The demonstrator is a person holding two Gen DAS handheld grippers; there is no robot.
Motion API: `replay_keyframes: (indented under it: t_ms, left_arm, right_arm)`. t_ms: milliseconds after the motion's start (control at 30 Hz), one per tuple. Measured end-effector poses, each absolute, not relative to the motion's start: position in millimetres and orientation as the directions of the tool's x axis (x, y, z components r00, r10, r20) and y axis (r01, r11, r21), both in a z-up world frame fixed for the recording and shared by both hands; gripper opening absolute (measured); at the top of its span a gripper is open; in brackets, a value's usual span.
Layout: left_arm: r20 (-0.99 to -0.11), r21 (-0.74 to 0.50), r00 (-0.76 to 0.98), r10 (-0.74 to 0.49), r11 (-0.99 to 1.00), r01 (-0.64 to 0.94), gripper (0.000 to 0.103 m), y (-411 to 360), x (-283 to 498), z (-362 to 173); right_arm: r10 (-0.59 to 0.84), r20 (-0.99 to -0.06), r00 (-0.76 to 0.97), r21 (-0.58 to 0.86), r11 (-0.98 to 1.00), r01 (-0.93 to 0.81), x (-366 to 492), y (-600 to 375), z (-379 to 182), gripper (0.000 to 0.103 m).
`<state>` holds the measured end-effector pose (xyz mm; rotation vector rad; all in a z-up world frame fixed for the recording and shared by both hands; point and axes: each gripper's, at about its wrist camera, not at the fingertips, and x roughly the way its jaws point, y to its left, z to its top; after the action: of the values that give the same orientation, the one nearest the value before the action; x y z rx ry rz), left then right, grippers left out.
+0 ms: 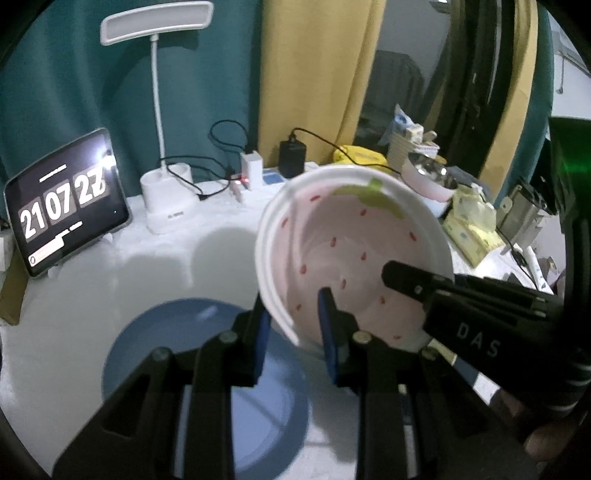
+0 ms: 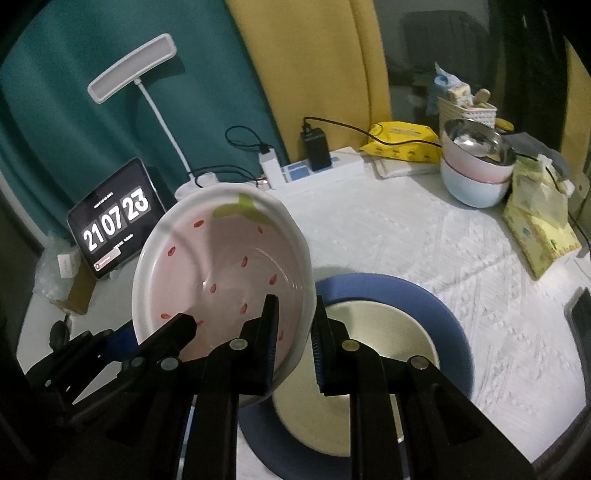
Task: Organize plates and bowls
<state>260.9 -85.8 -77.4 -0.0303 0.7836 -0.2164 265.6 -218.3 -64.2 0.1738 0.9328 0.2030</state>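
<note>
I've got both tongs, left [image 1: 295, 325] and right [image 2: 295, 332], clamped on the strawberry plate [image 1: 354, 254], one rim each so it can't tip. Blue plate [image 2: 424, 295] sits at 5 o'clock below it, probably the stacking spot.

Home tabletop: curtains [image 1: 314, 74], desk lamp [image 1: 157, 22], stacked bowls [image 2: 476, 166].

Glossy ceramic strawberry plate [image 2: 221, 273], textured tablecloth [image 2: 406, 236]
</note>
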Motion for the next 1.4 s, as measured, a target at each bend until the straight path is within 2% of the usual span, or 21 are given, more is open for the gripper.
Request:
replay_keyframes:
  t_ms: [700, 1067, 1200, 1400]
  left_arm:
    - [-0.748, -0.057, 0.632, -0.203, 0.968, 0.245, 0.027, -149, 244, -104]
    - [-0.770, -0.031, 0.615, -0.171, 0.972, 0.231, 0.028, -159, 242, -115]
    - [-0.771, -0.014, 0.618, -0.155, 0.974, 0.227, 0.030, -159, 241, -116]
    - [-0.777, -0.014, 0.614, -0.139, 0.979, 0.204, 0.032, -151, 243, -118]
  right_arm:
    - [0.219, -0.805, 0.551, 0.241, 0.970, -0.033, 240, -279, -89, 0.018]
    - [0.239, -0.810, 0.535, 0.249, 0.967, -0.055, 234, -294, -97, 0.019]
    - [0.227, -0.814, 0.535, 0.213, 0.973, -0.088, 232, -287, -97, 0.021]
    - [0.149, -0.814, 0.561, 0.072, 0.985, -0.158, 226, -269, -95, 0.023]
